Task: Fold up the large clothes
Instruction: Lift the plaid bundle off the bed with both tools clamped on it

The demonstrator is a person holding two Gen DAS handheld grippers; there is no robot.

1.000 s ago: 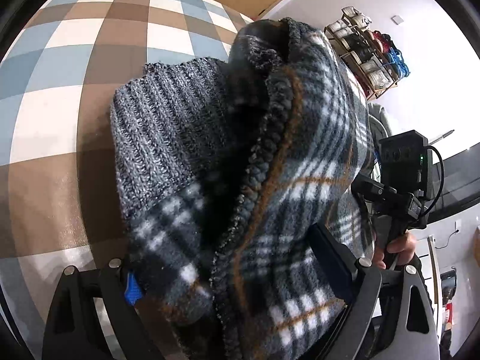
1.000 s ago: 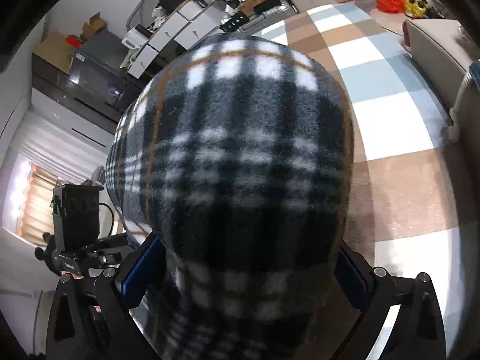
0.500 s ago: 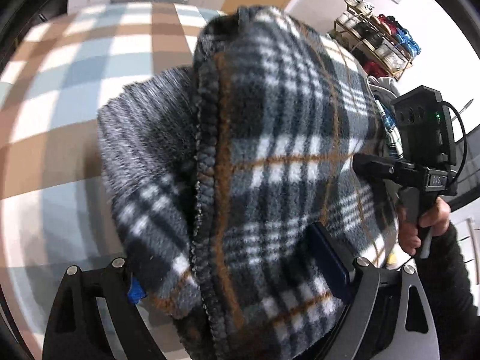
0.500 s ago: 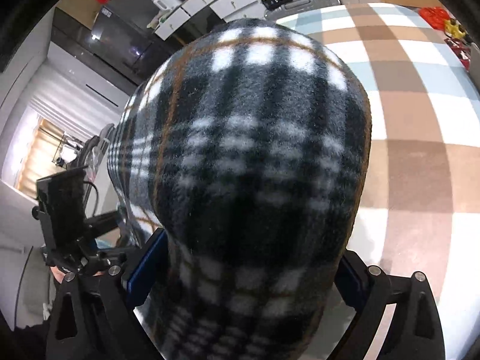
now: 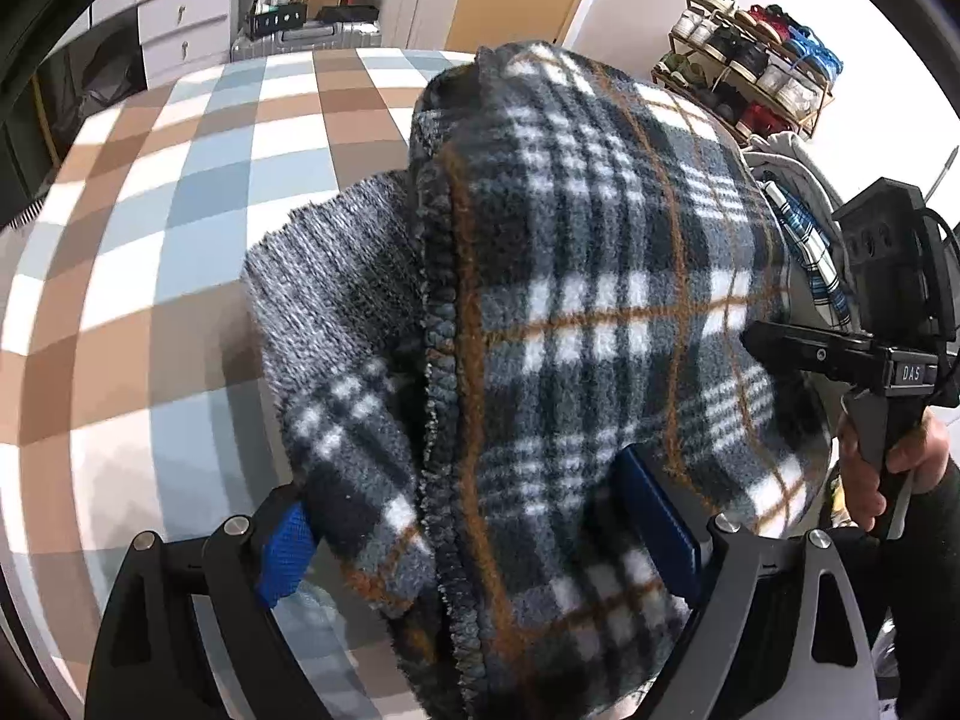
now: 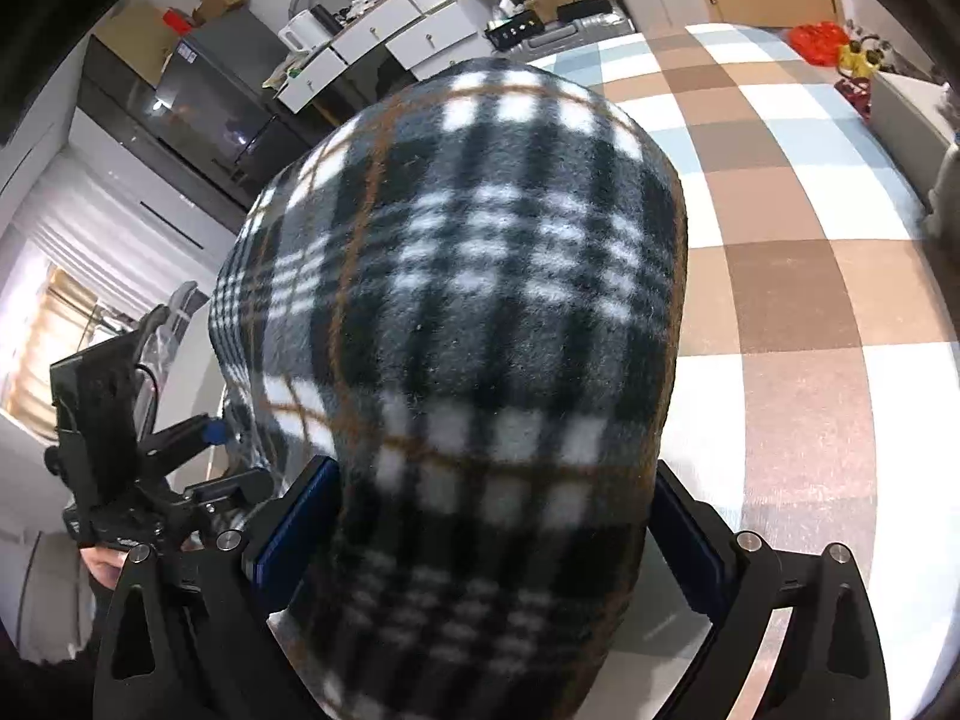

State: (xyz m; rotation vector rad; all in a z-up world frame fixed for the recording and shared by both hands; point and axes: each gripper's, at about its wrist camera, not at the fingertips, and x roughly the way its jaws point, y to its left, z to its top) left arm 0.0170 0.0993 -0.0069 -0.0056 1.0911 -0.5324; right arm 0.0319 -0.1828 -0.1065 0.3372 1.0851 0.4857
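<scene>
A large plaid fleece garment [image 5: 600, 312], black, white and grey with orange lines, is lifted above the checked surface. Its grey knit part [image 5: 336, 300] shows on the left of the bundle. My left gripper [image 5: 474, 534] stands wide, its blue pads [image 5: 288, 552] pressing a thick bunch of the fleece. In the right wrist view the same garment [image 6: 480, 300] fills the picture, with my right gripper [image 6: 492, 540] shut on another thick fold. A person's hand [image 5: 870, 480] grips the right gripper's handle at the right. The fingertips of both grippers are hidden by cloth.
A blue, brown and white checked surface [image 5: 180, 180] spreads below. White drawers [image 5: 180, 18] and a suitcase [image 5: 300, 42] stand at the far end, a shoe rack [image 5: 750, 72] at the right. Red toys [image 6: 816, 39] and a pale sofa edge [image 6: 900, 102] lie far right.
Both hands have carried the garment sideways and the left one has rolled. The plaid face now covers more of the left view, and more of the room's far end shows.
</scene>
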